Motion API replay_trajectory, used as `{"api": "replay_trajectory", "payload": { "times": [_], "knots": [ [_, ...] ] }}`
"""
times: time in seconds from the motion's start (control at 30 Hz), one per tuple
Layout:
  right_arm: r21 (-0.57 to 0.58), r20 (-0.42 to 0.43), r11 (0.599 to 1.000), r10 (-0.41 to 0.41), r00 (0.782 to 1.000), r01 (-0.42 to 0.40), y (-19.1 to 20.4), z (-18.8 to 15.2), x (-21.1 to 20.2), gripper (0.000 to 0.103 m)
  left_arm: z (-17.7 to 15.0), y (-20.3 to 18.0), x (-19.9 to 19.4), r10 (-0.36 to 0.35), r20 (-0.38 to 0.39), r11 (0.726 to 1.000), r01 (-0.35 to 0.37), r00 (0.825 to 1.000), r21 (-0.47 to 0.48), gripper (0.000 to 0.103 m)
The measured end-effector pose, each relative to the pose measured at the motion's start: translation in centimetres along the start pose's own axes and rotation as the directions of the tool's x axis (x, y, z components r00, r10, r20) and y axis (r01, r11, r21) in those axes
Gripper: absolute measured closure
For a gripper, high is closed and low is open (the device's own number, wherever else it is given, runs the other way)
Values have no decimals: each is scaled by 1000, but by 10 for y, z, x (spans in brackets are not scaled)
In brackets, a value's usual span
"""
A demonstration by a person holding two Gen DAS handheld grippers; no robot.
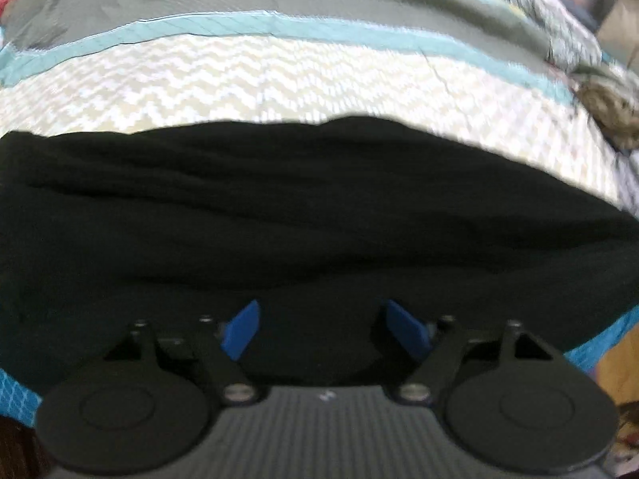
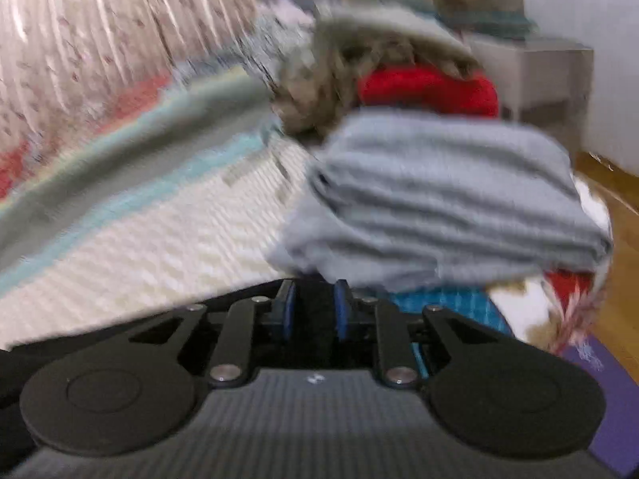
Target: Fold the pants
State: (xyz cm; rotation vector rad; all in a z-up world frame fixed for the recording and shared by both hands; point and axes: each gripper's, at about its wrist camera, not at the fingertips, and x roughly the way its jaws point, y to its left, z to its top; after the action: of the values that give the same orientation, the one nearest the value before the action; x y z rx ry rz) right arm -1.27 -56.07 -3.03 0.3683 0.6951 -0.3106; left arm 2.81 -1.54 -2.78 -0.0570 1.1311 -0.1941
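Both tongs worry me: my left tongs [image 1: 321,329] gape above the black pants [image 1: 279,215] on the bed [image 1: 247,80], gripping nothing, my right tongs [image 2: 314,311] look nearly closed, contents unclear, so one-sided pulling could skew the fold

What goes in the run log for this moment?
task: fold pants | left gripper: open above black pants | right gripper: fingers narrow, hold unclear | nearby: gray folded stack
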Motion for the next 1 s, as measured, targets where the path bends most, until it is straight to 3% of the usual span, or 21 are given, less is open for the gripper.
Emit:
{"api": "replay_trajectory", "payload": {
  "times": [0.03, 0.1, 0.13, 0.23, 0.37, 0.53, 0.7, 0.73, 0.8, 0.9, 1.0],
  "knots": [
    [12, 1, 1000, 6, 1000, -6, -3, -3, 4, 74, -1, -2, 2, 11, -6, 1000, -11, 1000, 7, 28],
    [103, 58, 992, 69, 996, -75, -12, -3, -12, 54, -2, -3, -2, 3, 4, 1000, -3, 1000, 8, 27],
    [153, 105, 981, 100, 989, -116, -19, -4, -24, 51, -3, -1, -6, -7, 9, 1000, 7, 1000, 4, 26],
    [201, 189, 967, 117, 975, -155, -30, -13, -57, 50, 4, 8, -15, -18, 32, 1000, 19, 999, -23, 26],
    [289, 173, 934, 166, 971, -211, -43, -42, -79, 49, 29, 31, -32, -40, 110, 993, 51, 993, -106, 26],
    [370, 122, 894, 221, 968, -251, -39, -59, -62, 49, 70, 47, -38, 1, 176, 994, 18, 984, -106, 26],
    [429, 87, 872, 221, 971, -237, -24, -62, -48, 49, 95, 54, -12, -84, 123, 980, 104, 989, -167, 27],
    [449, 81, 863, 221, 972, -233, -24, -61, -43, 51, 97, 53, -4, -110, 104, 975, 128, 988, -180, 28],
    [476, 76, 853, 202, 976, -213, -24, -61, -40, 74, 97, 45, 10, -141, 77, 970, 154, 987, -190, 28],
    [486, 70, 854, 173, 982, -185, -25, -60, -47, 82, 99, 28, 33, -167, 41, 966, 172, 985, -192, 30],
    [432, 85, 887, 138, 987, -162, -19, -56, -60, 85, 104, 9, 55, -162, 7, 969, 160, 987, -188, 34]
  ]
}}
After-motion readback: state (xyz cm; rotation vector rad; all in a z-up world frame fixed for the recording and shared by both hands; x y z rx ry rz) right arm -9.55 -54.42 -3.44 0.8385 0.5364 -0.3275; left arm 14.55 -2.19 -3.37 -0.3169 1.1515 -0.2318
